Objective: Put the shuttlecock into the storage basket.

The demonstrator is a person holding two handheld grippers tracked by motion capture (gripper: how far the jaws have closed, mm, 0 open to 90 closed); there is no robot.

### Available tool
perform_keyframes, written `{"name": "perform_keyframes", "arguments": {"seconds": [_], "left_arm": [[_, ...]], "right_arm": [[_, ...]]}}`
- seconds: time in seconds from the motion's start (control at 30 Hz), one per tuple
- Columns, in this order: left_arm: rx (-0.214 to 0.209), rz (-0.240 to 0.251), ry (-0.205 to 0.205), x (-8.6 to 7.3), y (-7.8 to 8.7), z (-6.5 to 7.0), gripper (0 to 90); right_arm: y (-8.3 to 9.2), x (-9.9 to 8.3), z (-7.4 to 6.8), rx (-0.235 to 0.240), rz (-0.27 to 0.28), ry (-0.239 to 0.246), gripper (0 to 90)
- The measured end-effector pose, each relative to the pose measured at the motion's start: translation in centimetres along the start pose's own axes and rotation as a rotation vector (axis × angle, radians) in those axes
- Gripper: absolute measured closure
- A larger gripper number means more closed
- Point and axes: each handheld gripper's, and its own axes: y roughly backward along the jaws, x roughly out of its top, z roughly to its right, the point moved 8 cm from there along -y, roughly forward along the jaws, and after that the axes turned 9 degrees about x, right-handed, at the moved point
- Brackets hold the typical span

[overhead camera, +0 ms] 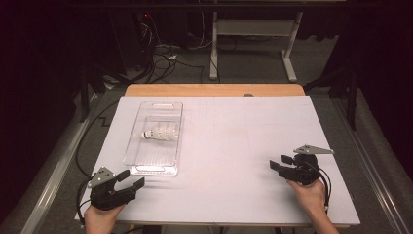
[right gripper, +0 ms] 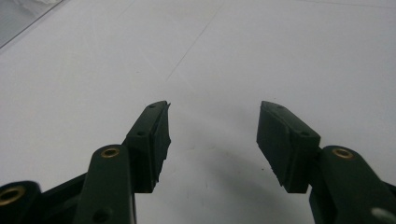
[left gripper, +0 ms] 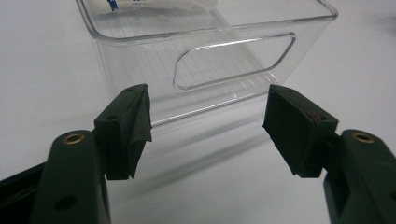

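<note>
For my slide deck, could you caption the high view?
Two open grippers, left and right, rest near a clear bin holding a shuttlecock.

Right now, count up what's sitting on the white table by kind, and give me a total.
Clear plastic bin: 1
White shuttlecock, lying inside the bin: 1
Black grippers, left gripper and right gripper, both open and holding nothing: 2
Total: 4

Table sheet (overhead camera: 234, 146) evenly bright, surroundings dark; soft shadows under jaws; glare on clear bin (left gripper: 210, 51) rim; near jaws slightly blurred
</note>
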Motion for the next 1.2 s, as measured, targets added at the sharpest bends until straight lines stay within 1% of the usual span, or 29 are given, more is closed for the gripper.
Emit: {"name": "perform_keyframes", "arguments": {"seconds": [0.13,0.17,0.33,0.7,0.9,1.2], "left_arm": [[0.001,0.0,0.0,0.0,0.0,0.0,32.7],[0.001,0.0,0.0,0.0,0.0,0.0,32.7],[0.001,0.001,-0.001,0.0,0.0,0.0,32.7],[0.001,0.003,0.0,0.0,0.0,0.0,32.7],[0.002,0.004,0.004,0.0,0.0,-0.1,32.7],[0.004,0.005,0.005,0.0,0.1,-0.1,32.7]], "right_arm": [[0.3,-0.2,0.1,-0.004,0.01,-0.002,44.2],[0.4,-0.2,0.1,0.001,0.016,-0.016,44.0],[0.7,-0.5,0.4,-0.007,0.016,-0.017,43.1],[1.7,-1.1,0.8,-0.031,0.041,-0.024,41.7],[2.1,-1.4,1.0,-0.039,0.056,-0.018,40.3],[2.6,-1.8,1.3,-0.05,0.077,-0.033,38.3]]}}
